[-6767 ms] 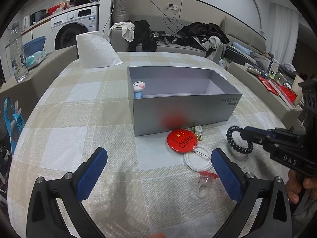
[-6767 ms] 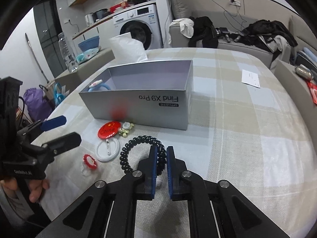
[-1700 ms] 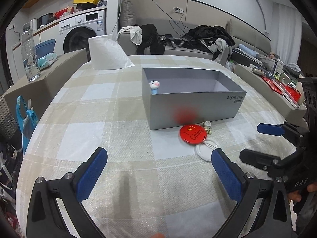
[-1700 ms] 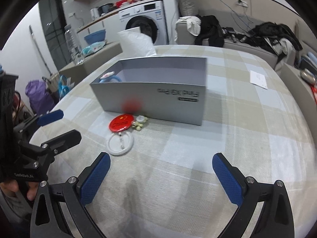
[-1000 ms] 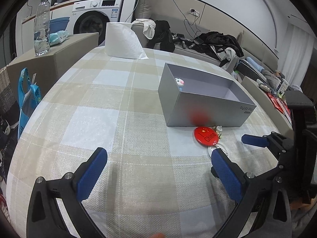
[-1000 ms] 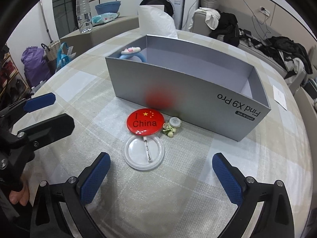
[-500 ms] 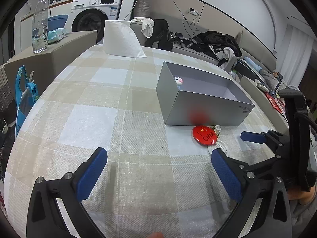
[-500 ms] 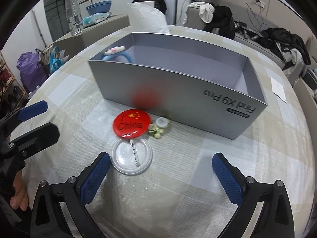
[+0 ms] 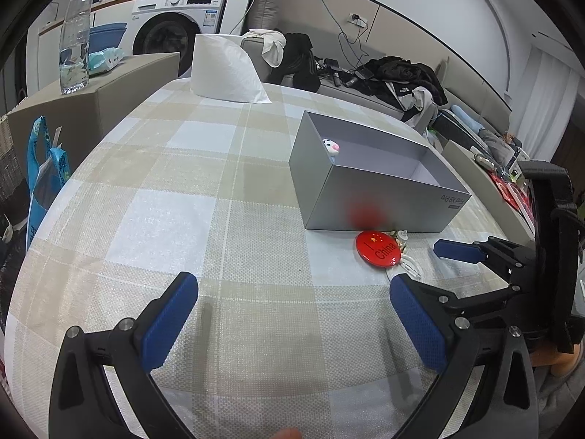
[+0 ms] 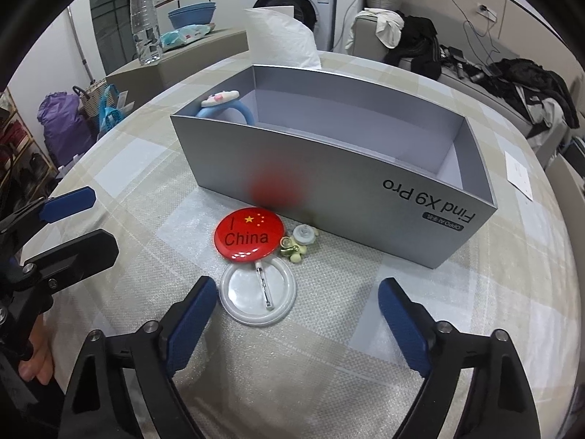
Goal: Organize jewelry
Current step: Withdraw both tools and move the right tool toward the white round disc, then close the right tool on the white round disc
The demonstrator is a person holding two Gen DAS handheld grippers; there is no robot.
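Observation:
A grey open box (image 10: pixel 329 168) stands mid-table, with a blue band bearing a cartoon figure (image 10: pixel 223 104) inside. In front of the box lie a red "I China" badge (image 10: pixel 246 236), a white round badge back with a pin (image 10: pixel 257 294) and a small green-white charm (image 10: pixel 298 243). My right gripper (image 10: pixel 296 292) hovers over the white badge back. Its jaws are closing and the pads touch nothing. My left gripper (image 9: pixel 292 283) is open over bare cloth to the left of the red badge (image 9: pixel 380 250). From the right wrist view, the left gripper (image 10: pixel 95 219) shows at the left edge.
A white paper bag (image 9: pixel 226 73) stands at the far side of the checked table. A paper slip (image 10: pixel 519 173) lies beyond the box's right end. A water bottle (image 9: pixel 75 44) is on a side counter. A sofa with clothes is behind.
My right gripper's fingers have come closer together around the white badge back. The black coil bracelet it held earlier is gone from the table, and so is the red ring. The left gripper has kept still.

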